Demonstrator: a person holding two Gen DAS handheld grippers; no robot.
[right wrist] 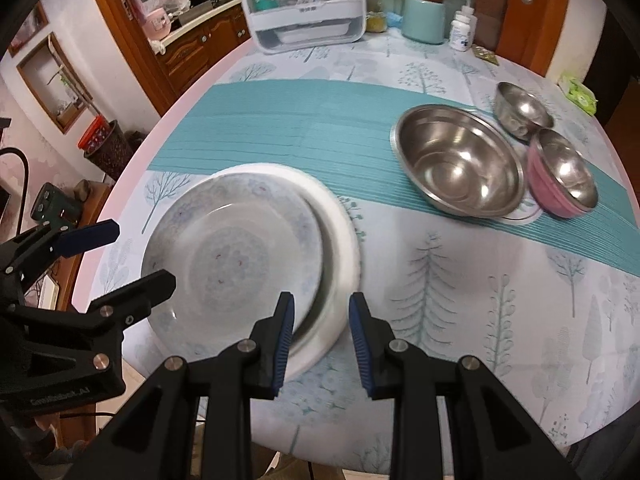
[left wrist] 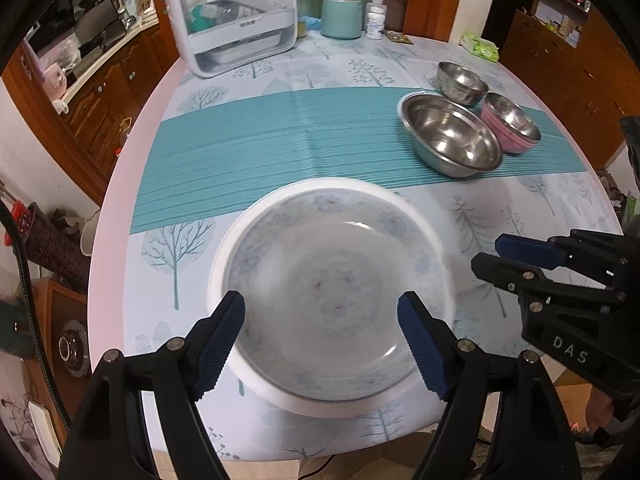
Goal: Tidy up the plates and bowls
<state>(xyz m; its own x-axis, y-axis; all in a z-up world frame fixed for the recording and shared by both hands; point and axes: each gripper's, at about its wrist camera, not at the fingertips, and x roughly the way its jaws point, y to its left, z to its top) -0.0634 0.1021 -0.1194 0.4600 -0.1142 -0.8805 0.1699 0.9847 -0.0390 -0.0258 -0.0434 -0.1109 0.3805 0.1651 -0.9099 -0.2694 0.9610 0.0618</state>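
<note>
A flowered plate (left wrist: 332,292) (right wrist: 236,256) lies on top of a larger white plate (left wrist: 416,216) (right wrist: 344,252) near the table's front edge. My left gripper (left wrist: 322,340) is open and empty, its fingers astride the plates' near rim. My right gripper (right wrist: 322,340) is open and empty, just over the plates' right edge; it shows in the left wrist view (left wrist: 486,254). A large steel bowl (left wrist: 452,136) (right wrist: 460,160), a small steel bowl (left wrist: 462,80) (right wrist: 520,108) and a pink bowl (left wrist: 510,122) (right wrist: 560,172) stand at the right.
A white dish rack box (left wrist: 236,16) (right wrist: 304,4), a teal canister (left wrist: 342,16) (right wrist: 424,18) and a white pill bottle (left wrist: 376,22) (right wrist: 462,32) stand at the table's far edge. A green packet (left wrist: 480,46) (right wrist: 578,94) lies far right. Wooden cabinets are at the left.
</note>
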